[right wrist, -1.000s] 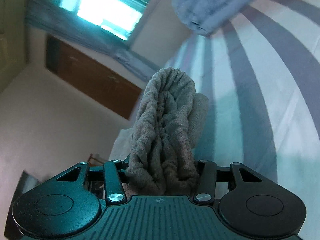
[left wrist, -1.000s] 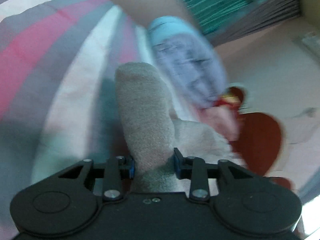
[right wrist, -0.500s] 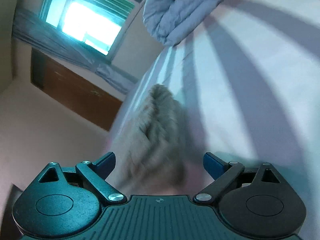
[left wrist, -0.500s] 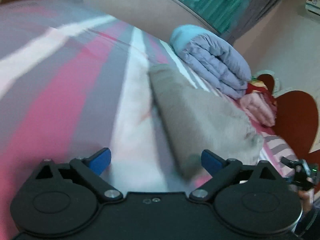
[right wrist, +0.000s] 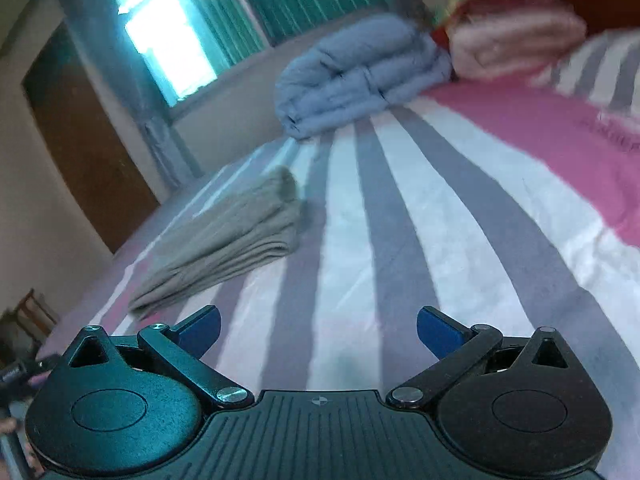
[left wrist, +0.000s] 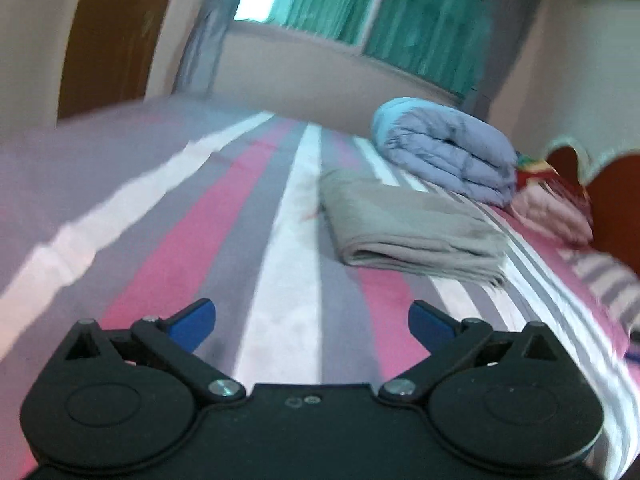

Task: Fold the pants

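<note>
The pants (left wrist: 412, 228) lie as a compact folded stack on the striped bed (left wrist: 280, 280), apart from the left gripper (left wrist: 312, 322) and right gripper (right wrist: 319, 326), both spread wide and empty, so the folding looks finished

From my left wrist camera, the left gripper (left wrist: 311, 325) stands with its blue-tipped jaws spread wide and nothing between them, above the striped bedsheet (left wrist: 224, 248). The grey pants (left wrist: 408, 226) lie folded flat on the sheet, well apart from the gripper. A folded blue quilt (left wrist: 444, 152) sits just behind them.
</note>
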The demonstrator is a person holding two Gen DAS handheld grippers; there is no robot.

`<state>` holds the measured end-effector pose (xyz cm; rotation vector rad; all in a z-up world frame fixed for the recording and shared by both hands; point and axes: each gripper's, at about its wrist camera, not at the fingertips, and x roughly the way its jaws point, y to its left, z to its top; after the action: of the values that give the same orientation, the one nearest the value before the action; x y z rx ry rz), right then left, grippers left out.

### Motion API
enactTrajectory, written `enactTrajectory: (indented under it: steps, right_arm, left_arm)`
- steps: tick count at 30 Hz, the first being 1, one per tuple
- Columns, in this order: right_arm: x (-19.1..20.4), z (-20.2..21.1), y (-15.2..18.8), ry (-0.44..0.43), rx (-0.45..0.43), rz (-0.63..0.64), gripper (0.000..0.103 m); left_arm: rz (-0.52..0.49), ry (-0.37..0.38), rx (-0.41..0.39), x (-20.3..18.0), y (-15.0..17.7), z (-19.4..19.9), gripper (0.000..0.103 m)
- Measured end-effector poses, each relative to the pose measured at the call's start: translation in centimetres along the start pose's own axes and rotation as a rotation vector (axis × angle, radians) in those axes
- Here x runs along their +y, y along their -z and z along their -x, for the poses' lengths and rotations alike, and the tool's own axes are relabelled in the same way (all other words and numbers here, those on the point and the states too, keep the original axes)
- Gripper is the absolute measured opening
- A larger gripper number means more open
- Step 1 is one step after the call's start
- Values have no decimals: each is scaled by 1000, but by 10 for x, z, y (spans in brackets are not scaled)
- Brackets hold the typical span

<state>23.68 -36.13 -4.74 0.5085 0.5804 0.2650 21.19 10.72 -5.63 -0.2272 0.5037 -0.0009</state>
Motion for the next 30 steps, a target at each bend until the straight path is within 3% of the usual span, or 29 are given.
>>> enactTrajectory:
  steps: [2,7,11,16,22,25,30]
  right_arm:
    - [26,13,9,27,-44,65,103]
    - [80,39,38,38,-113,212,103]
    - [109,60,62,5,-125,241,103]
    - [138,79,85,6,-144,281,103]
    - [164,97,105,-52,-173,364,103]
    - [173,95,111,-39,-180,415,103]
    - [170,81,111,6,-175,397,103]
  left_arm:
    - [-59,-5,-27,-19,7,21,97]
    - [-85,37,-93,-52,31,68,97]
    - [-163,58,-149,-76,49,97,97]
    - [-156,79,-196,-94,61,125,97]
    - [-178,94,-245,-112,82,147,97]
    - [-191,93,-240,-112,83,145,97]
    - [-163,98,-230,-105,83,140,97]
